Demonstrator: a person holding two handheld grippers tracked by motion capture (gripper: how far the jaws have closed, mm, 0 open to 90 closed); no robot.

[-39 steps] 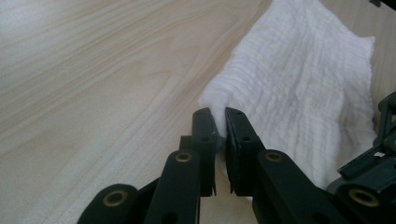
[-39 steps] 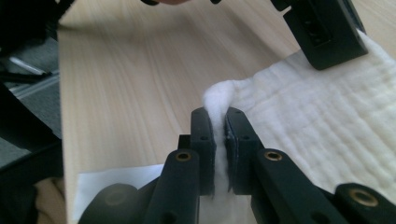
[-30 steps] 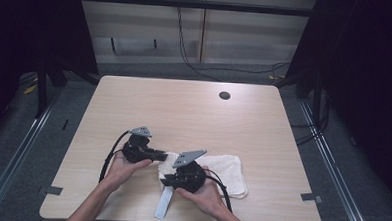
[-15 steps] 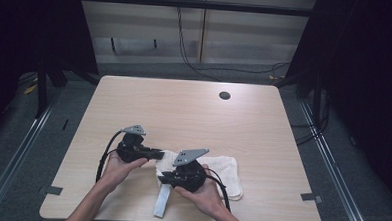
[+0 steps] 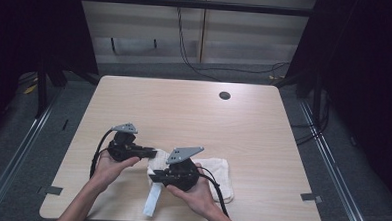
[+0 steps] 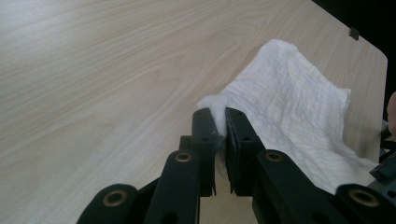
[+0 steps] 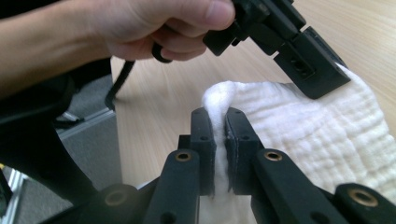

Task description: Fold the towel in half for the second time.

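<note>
Pale wood table [image 5: 184,115], bare but for a dark hole [image 5: 224,95] far right. Near the front edge, both grippers pinch a white cloth [image 5: 216,169]: left gripper [image 6: 220,122], right gripper [image 7: 220,122].

- A light wooden table [image 5: 184,115] with rounded corners carries the work.
- A small dark round hole [image 5: 224,95] sits near its far edge, toward the right corner.
- Black cables [image 5: 186,50] trail across the grey floor [image 5: 342,162] beyond the far edge.
</note>
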